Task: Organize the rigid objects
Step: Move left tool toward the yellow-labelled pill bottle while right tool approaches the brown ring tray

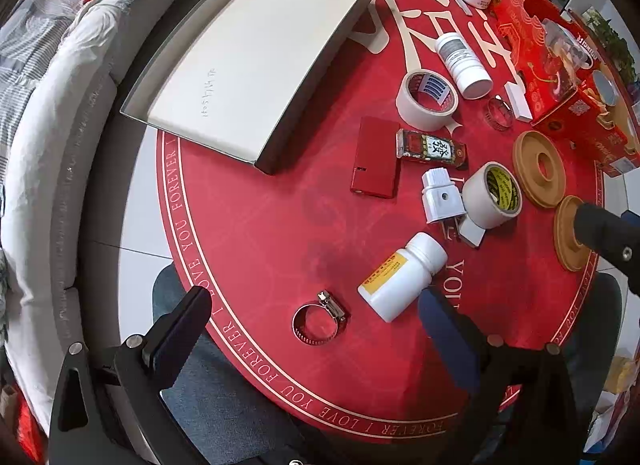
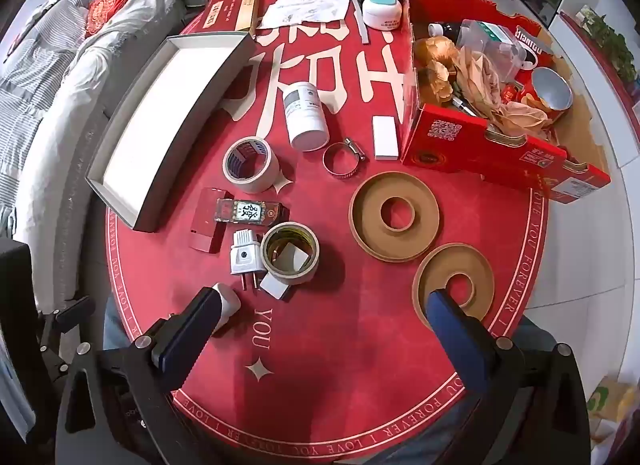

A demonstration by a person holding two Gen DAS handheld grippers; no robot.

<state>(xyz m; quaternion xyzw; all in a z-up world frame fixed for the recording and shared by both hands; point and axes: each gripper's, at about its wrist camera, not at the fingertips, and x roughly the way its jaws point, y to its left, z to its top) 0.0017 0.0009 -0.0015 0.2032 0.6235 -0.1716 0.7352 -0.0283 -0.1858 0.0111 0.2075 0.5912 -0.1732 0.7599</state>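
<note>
On the red counter [image 2: 304, 305], the shallow grey tray [image 2: 120, 189] lies far left, bare inside. Right of it are a tape roll [image 2: 251, 164], a red flat case [image 2: 205, 221], a white plug [image 2: 243, 255], a second tape roll [image 2: 291, 253] and two tan rings [image 2: 394, 216]. The left gripper [image 1: 316, 329] hangs above a hose clamp [image 1: 318, 319] beside a white bottle [image 1: 402, 277], jaws wide and holding nothing; the right gripper [image 2: 324, 317] likewise.

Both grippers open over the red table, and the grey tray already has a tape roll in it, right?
Not quite. Both the left gripper and the right gripper are open, but the grey tray holds nothing. Both tape rolls lie on the red table, as the left wrist view shows.
</note>
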